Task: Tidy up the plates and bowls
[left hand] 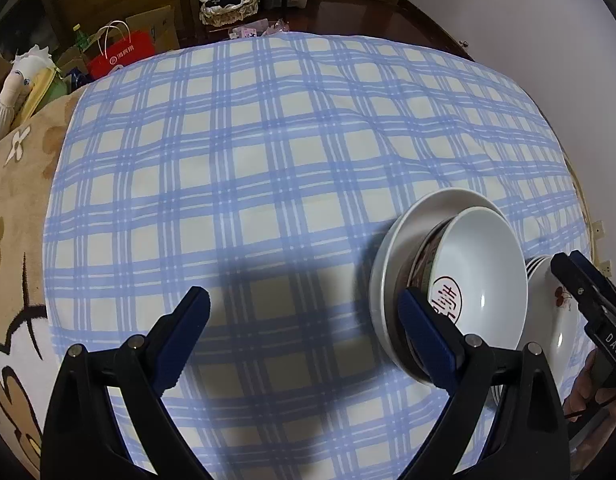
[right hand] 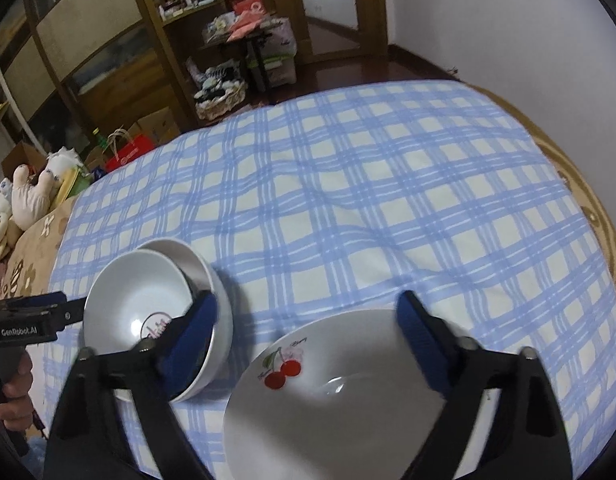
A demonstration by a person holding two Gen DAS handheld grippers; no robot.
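Checked cloth: spread wide under everything.
Cherry plate: flat on cloth, below right gripper, jaws wide, gripping nothing.
Stacked bowls: just beside plate.
Left gripper: angled steeply down, jaws wide, empty.

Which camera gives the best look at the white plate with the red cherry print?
The right wrist view: the white plate with the red cherry print fills the foreground, cherries and lettering clear. The left wrist view catches only a sliver at its right edge, behind the other gripper.
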